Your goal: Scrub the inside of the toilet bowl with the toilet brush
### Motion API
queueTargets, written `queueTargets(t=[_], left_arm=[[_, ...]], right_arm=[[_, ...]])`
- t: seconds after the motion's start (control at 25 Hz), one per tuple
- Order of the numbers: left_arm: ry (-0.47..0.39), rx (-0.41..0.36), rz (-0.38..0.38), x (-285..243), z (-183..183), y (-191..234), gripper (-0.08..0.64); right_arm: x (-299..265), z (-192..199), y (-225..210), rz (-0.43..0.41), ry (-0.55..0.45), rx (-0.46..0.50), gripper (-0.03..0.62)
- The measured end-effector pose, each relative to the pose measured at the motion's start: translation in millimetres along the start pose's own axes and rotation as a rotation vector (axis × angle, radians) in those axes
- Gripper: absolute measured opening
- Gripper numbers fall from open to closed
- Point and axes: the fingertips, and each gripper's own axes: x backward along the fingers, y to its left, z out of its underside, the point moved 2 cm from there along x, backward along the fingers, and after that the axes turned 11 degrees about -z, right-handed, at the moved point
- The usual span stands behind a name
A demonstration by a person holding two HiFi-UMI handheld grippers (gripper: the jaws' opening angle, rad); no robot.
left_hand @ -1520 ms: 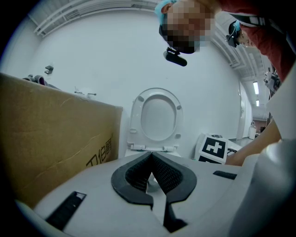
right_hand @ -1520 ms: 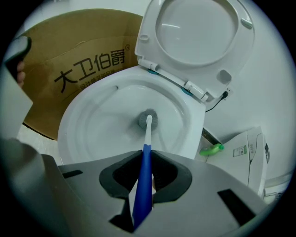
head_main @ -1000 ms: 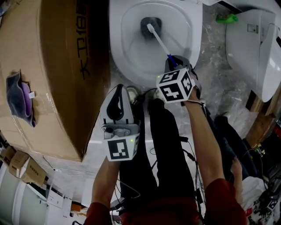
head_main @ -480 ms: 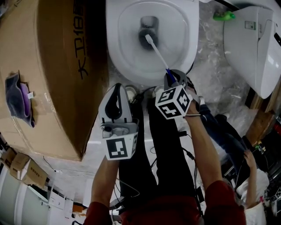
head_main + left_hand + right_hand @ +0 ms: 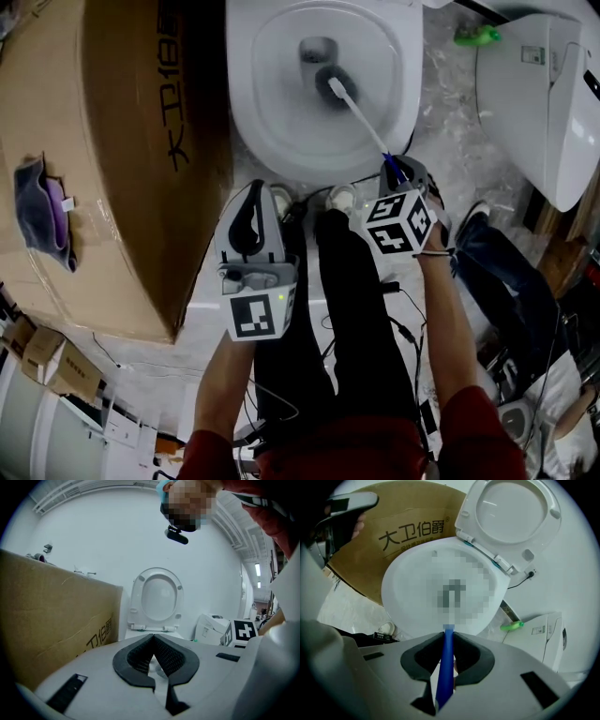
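While your right gripper (image 5: 393, 167), clamped on the brush (image 5: 356, 111), drags its head off the drain (image 5: 316, 49) rightward, bowl (image 5: 251, 112) scrubbing continues; left gripper (image 5: 251, 193) idles, jaws together, empty.

Big cardboard box (image 5: 112, 159) at left w/ purple cloth (image 5: 37, 211) on top; green obj (image 5: 480, 35) on floor nr white ceramic unit (image 5: 539, 94) at right.

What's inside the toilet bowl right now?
The toilet brush: its dark head sits at the drain hole, partly covering it; the white handle runs out to the right gripper. The bowl surface under the head is hidden.
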Motion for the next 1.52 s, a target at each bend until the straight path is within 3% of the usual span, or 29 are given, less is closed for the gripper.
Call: queueTargets(t=[0.48,0.72,0.88,1.08,1.52], left_arm=[[-0.010,-0.005,-0.014,-1,-3,6,0.012],[-0.014,0.001,-0.024,1,-3,9,0.012],[-0.009,-0.004,-0.028,3,-2,14,0.012],[-0.009,-0.001,-0.037,5,-2,17,0.012],[-0.020,-0.004,-0.016,8,-10,10,0.012]], right_arm=[[-15,-44,-49,0.082,-0.067,-0.080,0.058],[-24,-80,-29,0.035,-0.134,-0.129,0.058],[-27,-101,-10,0.016,-0.151,-0.096,0.058],[-19,-97,4,-0.036,-0.184,-0.139,0.058],[5,-66,54,-0.124,-0.186,-0.088,0.058]])
